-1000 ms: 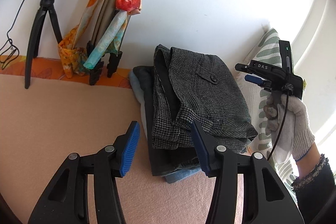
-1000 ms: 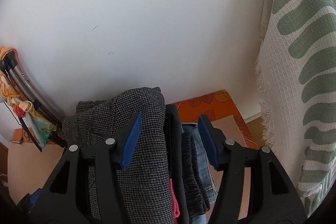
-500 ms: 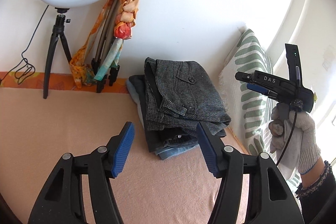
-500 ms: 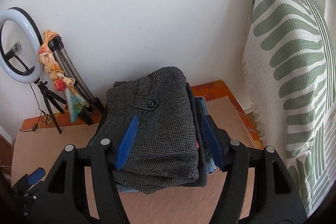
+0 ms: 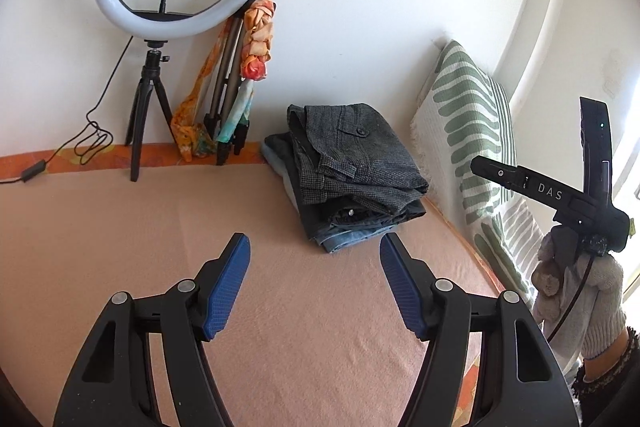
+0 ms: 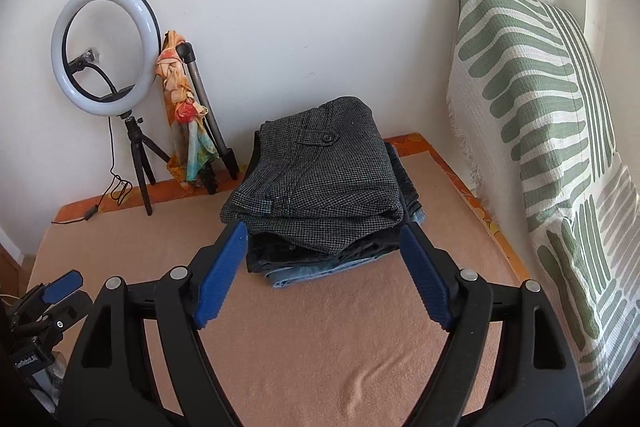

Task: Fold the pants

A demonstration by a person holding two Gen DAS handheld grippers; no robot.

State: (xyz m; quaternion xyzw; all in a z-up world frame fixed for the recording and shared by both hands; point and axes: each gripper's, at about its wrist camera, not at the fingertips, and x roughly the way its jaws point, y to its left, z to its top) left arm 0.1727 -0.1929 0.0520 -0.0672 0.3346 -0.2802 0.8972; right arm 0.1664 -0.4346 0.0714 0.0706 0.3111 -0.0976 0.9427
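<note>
I see the folded grey pants (image 6: 320,179) topping the stack, long axis running near-to-far, buttoned pocket far; both my grippers (image 5: 315,281) (image 6: 320,269) hover, fingers wide, empty.

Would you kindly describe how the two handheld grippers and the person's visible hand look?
Both the left gripper and right gripper have black frames, silver rivets and ribbed blue pads. The right one bears white "DAS" lettering and a black cable. The right hand wears a grey knit glove and dark cuff.
</note>
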